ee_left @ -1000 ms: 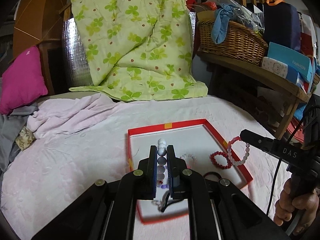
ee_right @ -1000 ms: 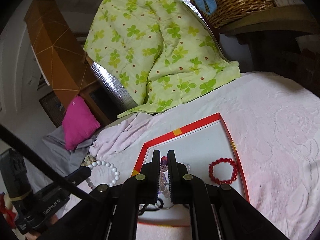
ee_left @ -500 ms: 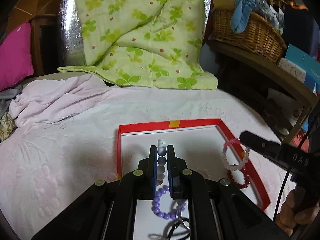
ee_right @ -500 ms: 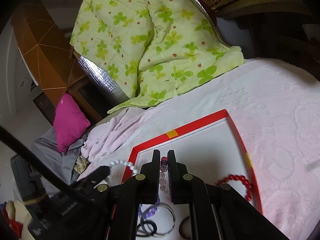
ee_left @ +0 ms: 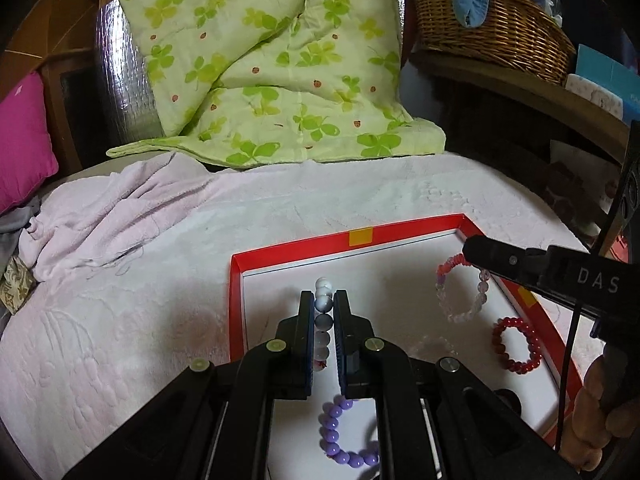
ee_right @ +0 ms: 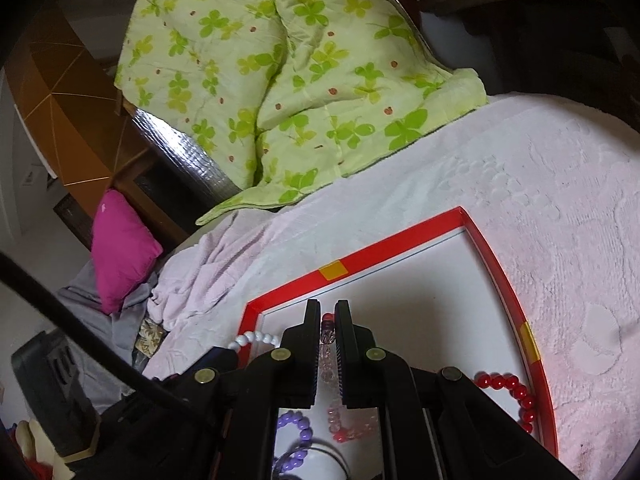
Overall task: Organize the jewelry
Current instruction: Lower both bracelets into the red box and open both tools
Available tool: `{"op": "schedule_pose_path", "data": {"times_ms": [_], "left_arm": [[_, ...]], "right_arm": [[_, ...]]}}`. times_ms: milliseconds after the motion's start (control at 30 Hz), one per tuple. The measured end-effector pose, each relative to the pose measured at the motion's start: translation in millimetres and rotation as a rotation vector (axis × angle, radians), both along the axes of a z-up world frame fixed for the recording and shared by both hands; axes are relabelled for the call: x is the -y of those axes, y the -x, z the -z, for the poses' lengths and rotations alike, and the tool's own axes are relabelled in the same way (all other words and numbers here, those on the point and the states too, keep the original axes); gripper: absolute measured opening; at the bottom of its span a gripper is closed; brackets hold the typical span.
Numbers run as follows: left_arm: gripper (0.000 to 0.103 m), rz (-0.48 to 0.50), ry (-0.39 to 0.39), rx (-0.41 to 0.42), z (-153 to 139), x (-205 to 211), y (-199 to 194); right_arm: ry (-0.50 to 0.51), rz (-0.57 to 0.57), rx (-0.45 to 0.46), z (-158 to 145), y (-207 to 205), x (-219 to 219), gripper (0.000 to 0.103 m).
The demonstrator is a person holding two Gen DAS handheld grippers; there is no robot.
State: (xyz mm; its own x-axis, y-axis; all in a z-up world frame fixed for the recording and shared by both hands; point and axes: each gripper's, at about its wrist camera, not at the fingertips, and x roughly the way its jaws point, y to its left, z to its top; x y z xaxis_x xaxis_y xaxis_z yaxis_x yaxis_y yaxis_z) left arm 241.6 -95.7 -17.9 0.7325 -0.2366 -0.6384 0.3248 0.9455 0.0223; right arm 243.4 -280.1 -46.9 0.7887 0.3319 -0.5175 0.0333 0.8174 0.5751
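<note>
A red-rimmed box lid (ee_left: 404, 233) with a white floor lies on the pink bedspread. My left gripper (ee_left: 323, 300) is shut on a white-and-grey bead bracelet (ee_left: 322, 304) and holds it over the lid's left part. My right gripper (ee_right: 328, 312) is shut on a pink-and-clear bead bracelet (ee_left: 460, 296), which hangs from it over the lid's right part; the same bracelet shows between its fingers (ee_right: 327, 346). A red bead bracelet (ee_left: 514, 346) and a purple bead bracelet (ee_left: 340, 436) lie in the lid.
A green clover quilt (ee_left: 272, 64) is heaped at the back. A pink cushion (ee_left: 22, 140) and rumpled pink cloth (ee_left: 100, 208) lie to the left. A wicker basket (ee_left: 492, 28) sits on a wooden shelf at the right.
Both grippers have moved forward over the lid, each still holding its bracelet. The lid looks larger and closer in both views, and the purple bracelet has come into view beneath them.
</note>
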Motion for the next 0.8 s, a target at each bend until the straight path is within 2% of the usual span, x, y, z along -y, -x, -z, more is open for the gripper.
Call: {"op": "schedule_pose_path", "data": {"times_ms": [800], "left_arm": [[0.010, -0.023, -0.073, -0.042, 21, 8, -14]], "right_arm": [[0.011, 0.059, -0.078, 21, -11, 10, 0.008]]}}
